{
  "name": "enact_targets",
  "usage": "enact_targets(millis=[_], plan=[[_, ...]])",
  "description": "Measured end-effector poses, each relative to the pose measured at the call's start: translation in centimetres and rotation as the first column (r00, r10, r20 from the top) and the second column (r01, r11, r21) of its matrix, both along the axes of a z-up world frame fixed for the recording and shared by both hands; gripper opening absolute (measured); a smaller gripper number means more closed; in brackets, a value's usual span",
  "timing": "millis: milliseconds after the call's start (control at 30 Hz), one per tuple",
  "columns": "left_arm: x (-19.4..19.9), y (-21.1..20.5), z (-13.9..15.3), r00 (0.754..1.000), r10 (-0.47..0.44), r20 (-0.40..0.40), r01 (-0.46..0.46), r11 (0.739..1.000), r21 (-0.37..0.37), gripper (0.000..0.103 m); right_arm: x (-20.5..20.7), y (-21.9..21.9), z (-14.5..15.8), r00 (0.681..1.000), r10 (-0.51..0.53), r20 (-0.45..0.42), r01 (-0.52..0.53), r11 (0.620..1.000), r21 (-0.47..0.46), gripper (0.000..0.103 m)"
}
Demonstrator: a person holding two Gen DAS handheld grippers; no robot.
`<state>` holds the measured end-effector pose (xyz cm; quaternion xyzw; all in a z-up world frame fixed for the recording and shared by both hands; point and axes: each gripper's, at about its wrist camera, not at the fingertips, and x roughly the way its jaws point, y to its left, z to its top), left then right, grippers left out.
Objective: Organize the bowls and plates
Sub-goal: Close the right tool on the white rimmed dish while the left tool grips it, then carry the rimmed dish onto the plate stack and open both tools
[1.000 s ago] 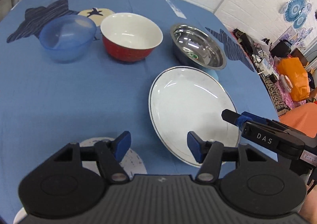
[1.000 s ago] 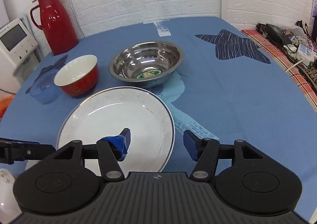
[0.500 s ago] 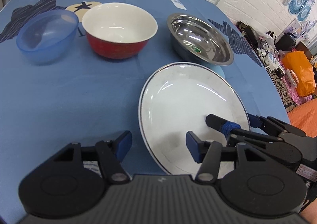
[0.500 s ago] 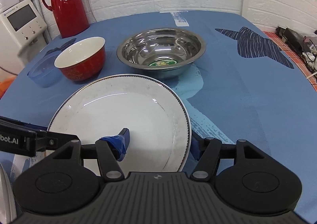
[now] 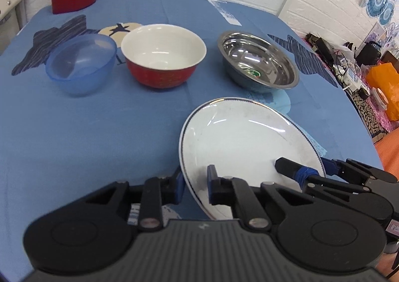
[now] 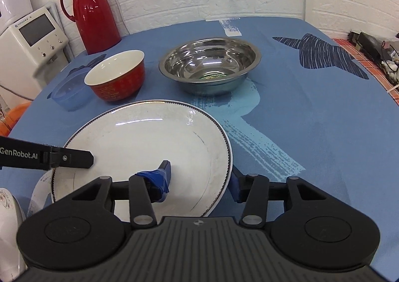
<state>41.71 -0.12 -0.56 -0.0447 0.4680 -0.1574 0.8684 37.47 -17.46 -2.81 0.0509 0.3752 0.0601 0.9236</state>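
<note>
A white plate (image 5: 239,137) with a thin dark rim lies near me on the blue tablecloth. My left gripper (image 5: 195,187) is shut on its near left rim, one pad above and one below. My right gripper (image 6: 199,182) stands open astride the plate's (image 6: 149,142) near right rim: the taped left pad rests on the plate's face, the right pad sits just outside the edge. Behind the plate stand a blue plastic bowl (image 5: 81,65), a red bowl (image 5: 162,57) with a white inside, and a steel bowl (image 5: 258,60), all upright and empty.
A red thermos (image 6: 92,13) and a white appliance (image 6: 32,40) stand at the table's far left. A speckled plate (image 6: 37,194) peeks out under the white plate's left side. Clutter and an orange bag (image 5: 384,82) lie beyond the table's right edge.
My left gripper slid right onto the plate's rim and closed on it. My right gripper pushed forward so the rim now runs between its fingers. The bowls have not moved.
</note>
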Motion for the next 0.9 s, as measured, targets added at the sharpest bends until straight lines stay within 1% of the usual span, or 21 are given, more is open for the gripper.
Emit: enact_targets(millis=[133, 200, 367, 467, 567, 733, 900], plan=[[-1.3, 0.8, 0.5, 1.0, 0.001, 0.025, -0.001, 1.0, 0.01, 0.006, -1.0, 0.9, 0.4, 1.0, 0.007, 0.016, -0.007, 1.0, -0.005, 0.034], [-2.3, 1.3, 0.7, 0.999, 0.003, 0.034, -0.003, 1.0, 0.012, 0.005, -1.8, 1.2, 0.5, 1.0, 0.001, 0.023, -0.001, 1.0, 0.017, 0.035], [-5.5, 3.0, 2.2, 0.995, 0.03, 0.09, -0.031, 0.999, 0.017, 0.006, -4.3, 2.8, 1.8, 0.997, 0.033, 0.065, -0.035, 0.999, 0.026, 0.038], [-7.9, 5.1, 3.2, 0.991, 0.058, 0.122, -0.06, 0.998, 0.01, 0.006, -5.9, 4.2, 2.6, 0.993, 0.063, 0.095, -0.067, 0.997, 0.038, 0.038], [-10.2, 7.2, 3.6, 0.987, 0.09, 0.135, -0.092, 0.996, 0.007, 0.006, -7.1, 6.1, 3.0, 0.989, 0.098, 0.111, -0.104, 0.994, 0.045, 0.039], [-14.2, 11.4, 3.2, 0.979, 0.158, 0.128, -0.157, 0.987, -0.014, 0.006, -9.1, 9.7, 3.2, 0.979, 0.165, 0.118, -0.172, 0.984, 0.053, 0.039], [-18.2, 15.1, 2.5, 0.967, 0.216, 0.137, -0.215, 0.976, -0.025, 0.006, -11.2, 13.2, 3.0, 0.965, 0.232, 0.125, -0.238, 0.971, 0.037, 0.039]])
